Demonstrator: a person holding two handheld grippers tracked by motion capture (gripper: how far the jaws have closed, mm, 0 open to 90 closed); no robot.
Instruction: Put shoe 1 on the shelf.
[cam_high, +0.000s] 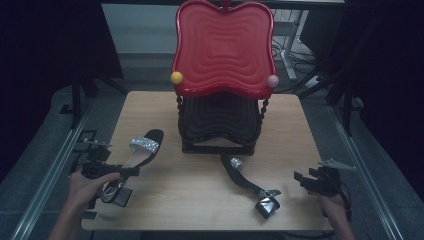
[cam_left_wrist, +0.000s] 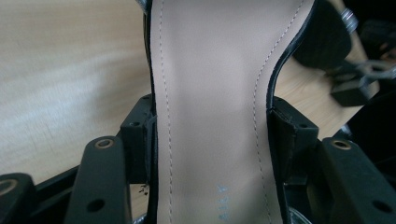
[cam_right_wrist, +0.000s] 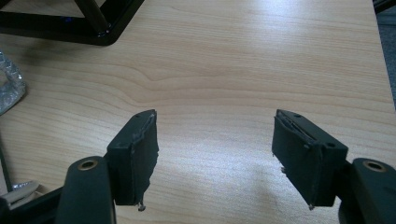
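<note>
On the table (cam_high: 200, 200) in the high view, near left, left gripper (cam_high: 131, 171) clamps a black sandal (cam_high: 140, 152) at mid-sole. Sandal's toe points away toward the rack, rhinestone strap (cam_high: 144, 145) across the front, block heel (cam_high: 120, 195) near the table's front edge by the left hand (cam_high: 89, 182). Second sandal (cam_high: 247, 182) lies on its side right of centre, toe near the rack's base, heel toward the front. Two-tier rack (cam_high: 220, 125) stands at the back middle: red tray (cam_high: 223, 47) on top, black tray below. Right gripper (cam_high: 300, 179) sits at the right edge, held by the right hand (cam_high: 332, 205), well apart from both sandals.

Left gripper view: both jaws press the edges of the sandal's beige insole (cam_left_wrist: 210, 102), one each side, closed on it. Faint blue print low on the insole. Wood table (cam_left_wrist: 65, 70) to the left; second sandal's heel (cam_left_wrist: 350, 88) far right.

Right gripper view: jaws spread wide, nothing between them, bare wood table (cam_right_wrist: 224, 84) beyond. Rack base (cam_right_wrist: 100, 28) at top left, a bit of rhinestone strap (cam_right_wrist: 9, 84) at left edge.
</note>
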